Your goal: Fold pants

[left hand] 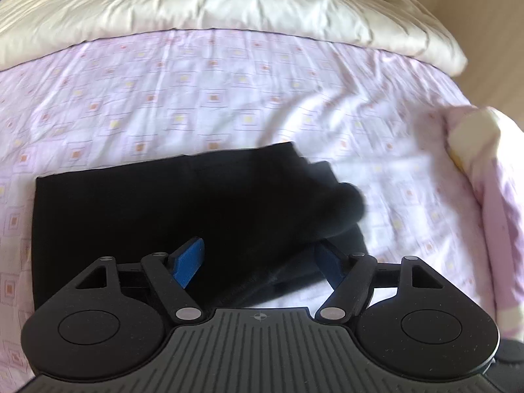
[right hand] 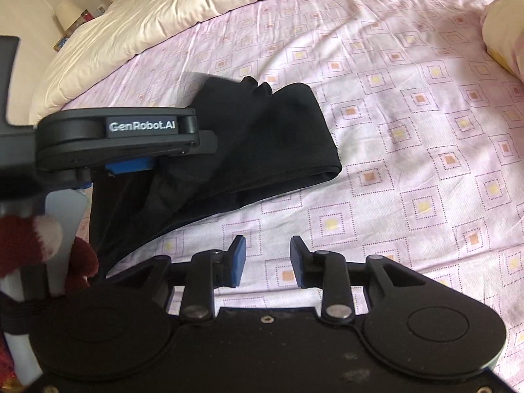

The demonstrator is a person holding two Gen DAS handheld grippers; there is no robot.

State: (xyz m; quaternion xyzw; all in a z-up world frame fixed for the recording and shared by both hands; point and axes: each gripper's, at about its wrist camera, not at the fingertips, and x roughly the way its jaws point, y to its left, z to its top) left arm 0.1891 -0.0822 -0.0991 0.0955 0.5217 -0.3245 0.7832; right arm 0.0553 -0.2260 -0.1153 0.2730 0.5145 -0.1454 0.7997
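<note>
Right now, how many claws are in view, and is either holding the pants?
2. The left claw is open above the black pants. The right claw is open over the bare patterned sheet beside them. Neither grips fabric.

One readable text: "GenRobot.AI", pale raised letters on a dark plate set into the side of the left hand-held gripper point(right hand: 129, 167), seen from the right wrist camera. Plate sits on the black housing just above that gripper's blue pad and beside the black pants point(right hand: 271, 144). Small crosshair mark, a circle quartered by a cross, on the ribbed top of the same gripper's body in the left wrist view; no letters with it. Items on the nightstand beyond the gripper too blurred to read.
</note>
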